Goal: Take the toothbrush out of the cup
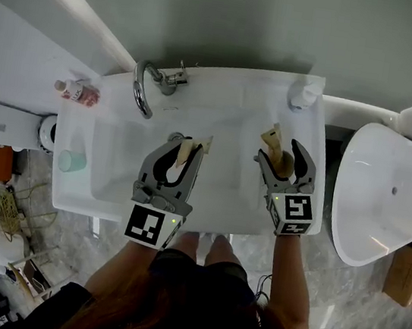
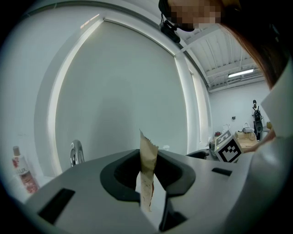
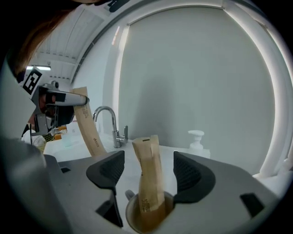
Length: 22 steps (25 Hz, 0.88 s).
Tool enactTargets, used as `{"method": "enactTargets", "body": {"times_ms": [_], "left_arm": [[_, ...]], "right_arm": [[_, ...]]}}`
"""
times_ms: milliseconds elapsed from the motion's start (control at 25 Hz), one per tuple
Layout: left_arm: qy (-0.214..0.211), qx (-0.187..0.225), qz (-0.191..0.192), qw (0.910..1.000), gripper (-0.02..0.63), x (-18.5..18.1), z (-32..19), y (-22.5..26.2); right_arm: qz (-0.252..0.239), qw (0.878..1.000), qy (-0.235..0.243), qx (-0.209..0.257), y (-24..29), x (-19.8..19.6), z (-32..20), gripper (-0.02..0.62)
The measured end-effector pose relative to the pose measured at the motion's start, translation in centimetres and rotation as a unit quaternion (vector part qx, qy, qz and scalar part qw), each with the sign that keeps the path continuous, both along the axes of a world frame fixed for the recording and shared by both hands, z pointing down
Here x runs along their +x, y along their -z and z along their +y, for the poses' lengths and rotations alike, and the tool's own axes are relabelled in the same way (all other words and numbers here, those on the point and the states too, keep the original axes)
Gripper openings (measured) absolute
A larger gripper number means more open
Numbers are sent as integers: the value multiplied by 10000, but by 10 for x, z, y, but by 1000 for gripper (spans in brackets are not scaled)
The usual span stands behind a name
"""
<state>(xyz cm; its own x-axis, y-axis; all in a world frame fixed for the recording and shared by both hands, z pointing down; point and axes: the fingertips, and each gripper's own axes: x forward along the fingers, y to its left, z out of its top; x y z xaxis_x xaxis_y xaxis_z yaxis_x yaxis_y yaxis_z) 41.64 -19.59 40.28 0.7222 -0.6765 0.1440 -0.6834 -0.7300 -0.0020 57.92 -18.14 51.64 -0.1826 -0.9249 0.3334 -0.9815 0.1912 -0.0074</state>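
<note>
The left claw (image 1: 186, 143) (image 2: 150, 183) is pressed together on a paper-wrapped toothbrush (image 1: 184, 153) (image 2: 148, 157), pinching the brown packet low down so that its torn top edge stands upright above the jaws, clear of any cup. The right claw (image 1: 280, 154) (image 3: 149, 167), at 3 o'clock from the left one, has its jaws spread wide around a brown cup (image 1: 288, 167) (image 3: 135, 218), whose rim fills the gap between them. A second paper-wrapped toothbrush (image 1: 272, 140) (image 3: 149, 180) stands in that cup, leaning slightly toward 11 o'clock in the head view. Both claws hang over the white table (image 1: 241, 81), well apart from each other. On the table a chrome faucet (image 1: 145, 86) sits at 11 o'clock from the left claw, and a white soap dispenser (image 1: 303, 94) at 12 o'clock from the right claw. A small bottle (image 1: 79, 91) lies at 10 o'clock, and a pale green cup (image 1: 72, 161) at 9 o'clock, near the left edge.
</note>
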Motion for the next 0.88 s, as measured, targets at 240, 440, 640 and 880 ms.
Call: {"method": "enactTargets", "body": {"times_ms": [240,440,640,880], "left_arm": [[90,-37,-20,10000,89,-4,-4,-5],[123,-46,-53,9999,89,-8,-8,-5],[169,-38,-17,9998,89,-8,-9,-3],[121,3,-144,9998,89,-8,-7,-6]], "right_arm": [[69,9997,50,-208,-16,0,-11,333],[22,9996,33,-262,-17,-2,-14,264],[112,9995,40,-296,-17,-2,-15,190],[115,9996,-35,-256,-16,2,-11,88]]}}
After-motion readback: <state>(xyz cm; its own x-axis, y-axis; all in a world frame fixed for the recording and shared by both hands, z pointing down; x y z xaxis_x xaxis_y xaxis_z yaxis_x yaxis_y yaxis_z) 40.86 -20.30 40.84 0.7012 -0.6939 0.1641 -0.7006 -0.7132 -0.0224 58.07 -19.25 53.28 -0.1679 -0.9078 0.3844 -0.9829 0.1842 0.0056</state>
